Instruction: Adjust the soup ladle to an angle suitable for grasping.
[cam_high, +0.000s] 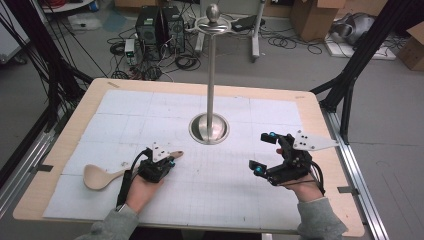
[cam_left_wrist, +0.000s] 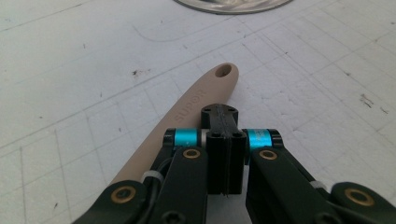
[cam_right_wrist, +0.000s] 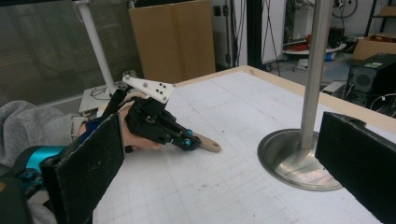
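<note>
The spoon (cam_high: 102, 175) lies flat on the counter (cam_high: 65, 130) toward its left edge, bowl pointing at the left edge and the handle running rightward and slightly toward the far edge, its holed tip (cam_left_wrist: 224, 71) aimed roughly at the stand's base (cam_high: 209, 129). The left gripper (cam_high: 169, 161) sits right over the handle near that tip; in the left gripper view its jaws are pressed together, and the handle passes beneath and to one side of them, so it looks like they rest on or just above it rather than pinch it. Whether they touch the handle I cannot tell. The left hand is plainly the nearer one. The right gripper (cam_high: 266, 152) hangs well apart, toward the right edge, its jaws spread wide with nothing between them, facing the stand and the left gripper. To take the spoon, the left jaws would need to part and straddle the handle across its long axis.
</note>
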